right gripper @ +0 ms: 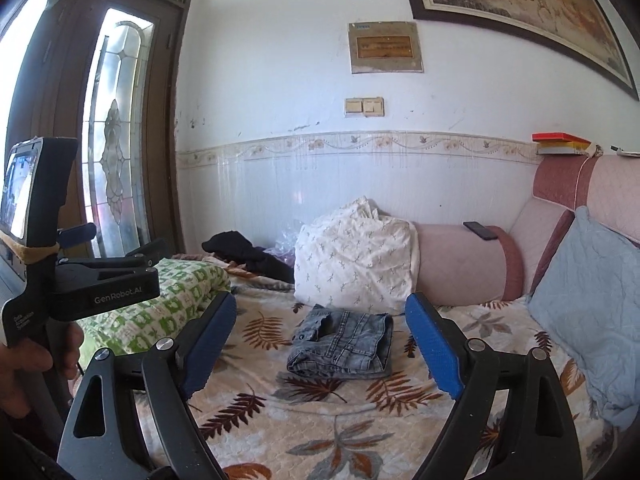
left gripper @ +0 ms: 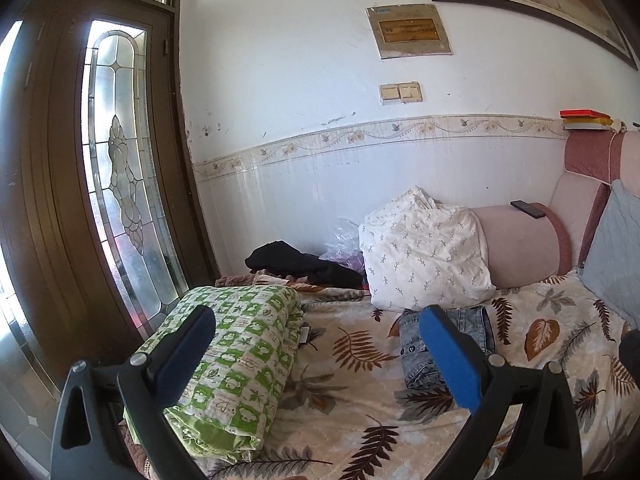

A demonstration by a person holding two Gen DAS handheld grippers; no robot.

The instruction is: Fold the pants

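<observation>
A small pair of grey-blue denim pants lies folded into a compact bundle on the leaf-patterned sofa cover. In the left wrist view the pants are partly hidden behind my right finger. My left gripper is open and empty, held above the cover, left of the pants. My right gripper is open and empty, held back from the pants, which lie between its fingers in view. The left gripper's body shows at the left of the right wrist view.
A folded green-and-white quilt lies at the left edge. A white patterned bundle leans on the pink armrest, which carries a phone. Dark clothes lie at the back. A blue cushion sits at the right.
</observation>
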